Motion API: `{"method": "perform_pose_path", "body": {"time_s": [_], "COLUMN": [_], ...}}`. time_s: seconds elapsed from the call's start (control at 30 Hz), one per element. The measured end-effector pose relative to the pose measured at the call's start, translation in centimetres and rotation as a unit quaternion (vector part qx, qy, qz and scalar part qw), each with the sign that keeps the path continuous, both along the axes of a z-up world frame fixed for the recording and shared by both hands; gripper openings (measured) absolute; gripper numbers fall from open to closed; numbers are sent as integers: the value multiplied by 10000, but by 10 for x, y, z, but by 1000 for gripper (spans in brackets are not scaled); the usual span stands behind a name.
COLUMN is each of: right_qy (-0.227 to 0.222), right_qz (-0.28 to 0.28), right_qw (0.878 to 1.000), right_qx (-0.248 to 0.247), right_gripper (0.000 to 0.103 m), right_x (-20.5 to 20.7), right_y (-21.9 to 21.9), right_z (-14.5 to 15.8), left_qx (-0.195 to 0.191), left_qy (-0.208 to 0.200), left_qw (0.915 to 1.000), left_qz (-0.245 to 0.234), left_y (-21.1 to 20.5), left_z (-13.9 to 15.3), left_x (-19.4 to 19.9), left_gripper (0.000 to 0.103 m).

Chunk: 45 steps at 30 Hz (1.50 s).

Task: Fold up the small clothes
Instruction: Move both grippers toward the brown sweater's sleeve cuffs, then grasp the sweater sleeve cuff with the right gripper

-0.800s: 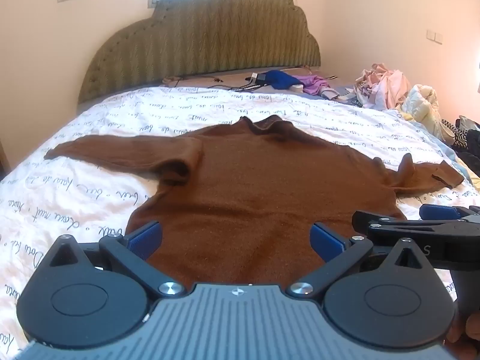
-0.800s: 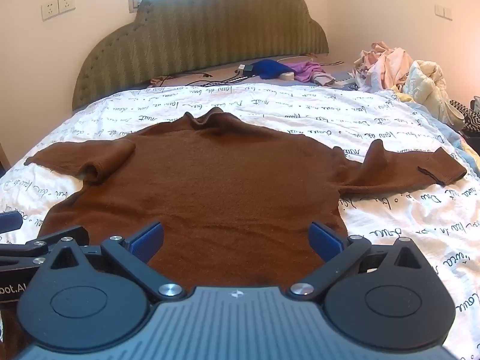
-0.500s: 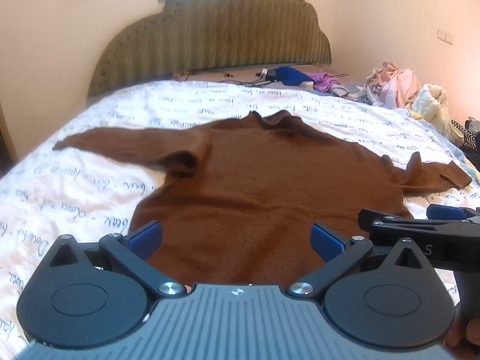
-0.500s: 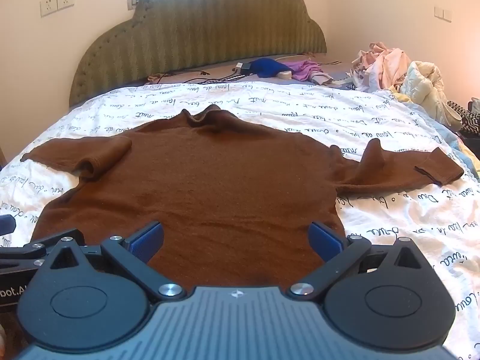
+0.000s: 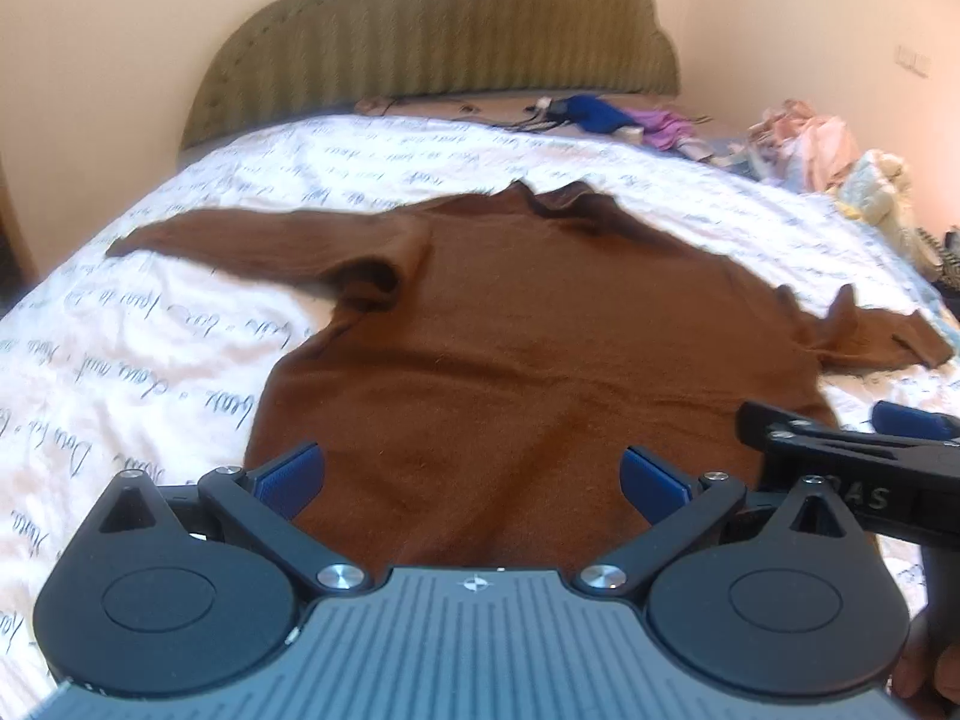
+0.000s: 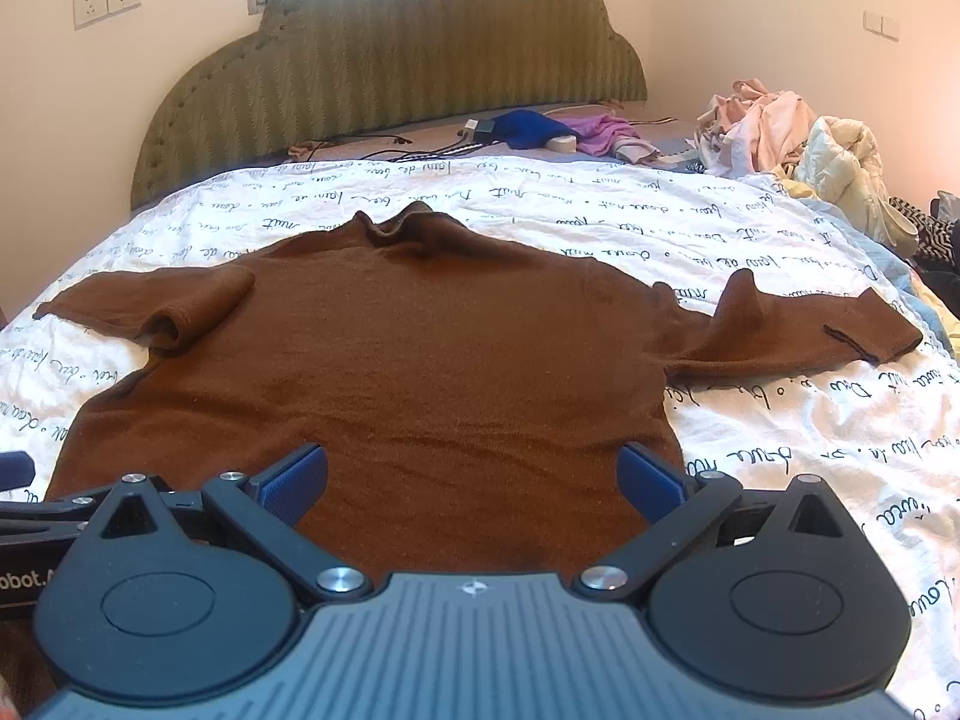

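Note:
A brown knit sweater (image 5: 510, 330) lies flat on the bed, collar toward the headboard, both sleeves spread out; it also shows in the right wrist view (image 6: 420, 348). Its left sleeve (image 6: 150, 300) is bunched near the shoulder and its right sleeve (image 6: 798, 330) is puckered up. My left gripper (image 5: 471, 477) is open and empty above the sweater's hem. My right gripper (image 6: 471, 477) is open and empty above the hem too; its side shows in the left wrist view (image 5: 840, 456).
The bed has a white quilt with script print (image 6: 780, 420) and a green padded headboard (image 6: 390, 60). Cables, a blue item and a purple cloth (image 6: 540, 129) lie by the headboard. A heap of clothes (image 6: 798, 144) sits at the right edge.
The left gripper has moved forward and tilted down, so the sweater looms closer in its view. The right gripper has shifted slightly forward. Both stayed open.

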State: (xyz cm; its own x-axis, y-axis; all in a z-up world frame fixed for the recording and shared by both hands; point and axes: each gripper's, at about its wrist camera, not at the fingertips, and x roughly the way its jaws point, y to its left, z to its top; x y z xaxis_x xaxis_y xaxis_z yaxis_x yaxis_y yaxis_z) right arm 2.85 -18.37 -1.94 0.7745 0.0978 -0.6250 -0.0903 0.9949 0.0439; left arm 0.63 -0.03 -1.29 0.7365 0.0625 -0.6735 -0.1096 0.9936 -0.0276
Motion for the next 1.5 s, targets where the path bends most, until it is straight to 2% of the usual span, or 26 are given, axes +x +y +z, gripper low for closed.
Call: {"method": "perform_pose_path", "body": {"time_s": [0.13, 0.3, 0.37, 0.47, 0.53, 0.63, 0.67, 0.77, 0.83, 0.9, 0.97, 1.0, 1.03, 1.07, 1.1, 1.17, 1.23, 1.33, 1.4, 1.43, 1.5], "right_qy": [11, 42, 35, 39, 33, -3, -31, -125, -165, -257, -479, -440, -388, -346, -285, -113, -81, -273, -187, -178, -235], "right_qz": [-8, 0, 6, -1, 5, 37, 79, 106, 155, 255, 281, 410, 564, 605, 556, 452, 156, -17, 69, 235, 561], "right_qw": [10000, 10000, 10000, 9999, 9999, 9998, 9998, 9999, 9996, 9993, 9970, 9961, 9961, 9971, 9980, 9989, 9998, 9995, 9993, 9994, 9974], "right_qx": [23, 43, 83, 142, 168, 189, 164, -38, -168, 3, 531, 647, 551, 314, 92, 69, 62, -153, -301, -188, 381], "right_gripper": [103, 103, 103, 103, 103, 103, 103, 103, 103, 103, 103, 103, 103, 103, 103, 103, 103, 103, 103, 103, 103], "right_x": [1, 2, 2, 1, 0, -1, -3, -7, -9, -13, -20, -20, -19, -17, -16, -14, -13, -11, -7, -5, -3], "right_y": [-2, -2, -2, -5, -6, -8, -8, -5, -2, -6, -18, -21, -21, -19, -18, -23, -30, -35, -37, -40, -53], "right_z": [-1, -2, -1, -1, -1, 1, 1, 1, 2, 5, 11, 13, 14, 12, 10, 7, 8, 11, 8, 6, 1], "left_qx": [-7, 780, 849, 689, 383, -59, -175, -114, -519, -1192, -1938, -2340, -2719, -2879, -2878, -2422, -1873, -1508, -1383, -1276, -1333], "left_qy": [-109, -740, -763, -561, -226, 42, 15, -122, -216, -285, -442, -614, -780, -823, -759, -261, -294, -391, -330, -260, -140], "left_qw": [9999, 9939, 9931, 9953, 9985, 9998, 9998, 9997, 9984, 9923, 9788, 9693, 9584, 9533, 9542, 9699, 9819, 9866, 9882, 9900, 9906], "left_qz": [-66, -246, -269, -390, -332, -172, -71, 190, 90, 203, 501, 445, 390, 391, 283, 8, 25, 481, 567, 546, 286], "left_y": [2, -12, -14, -13, -8, 2, 6, 11, 20, 36, 53, 60, 65, 66, 64, 51, 37, 34, 31, 29, 28], "left_z": [-5, -3, 0, 4, 4, 2, 2, 4, 6, 5, 8, 12, 17, 24, 32, 44, 45, 37, 28, 25, 16], "left_x": [-2, -15, -15, -11, -5, 1, 1, -7, -12, -18, -26, -30, -33, -35, -33, -22, -17, -12, -6, -2, 3], "left_gripper": [103, 103, 103, 103, 103, 103, 103, 103, 103, 103, 103, 103, 103, 103, 103, 103, 103, 103, 103, 103, 103]}}
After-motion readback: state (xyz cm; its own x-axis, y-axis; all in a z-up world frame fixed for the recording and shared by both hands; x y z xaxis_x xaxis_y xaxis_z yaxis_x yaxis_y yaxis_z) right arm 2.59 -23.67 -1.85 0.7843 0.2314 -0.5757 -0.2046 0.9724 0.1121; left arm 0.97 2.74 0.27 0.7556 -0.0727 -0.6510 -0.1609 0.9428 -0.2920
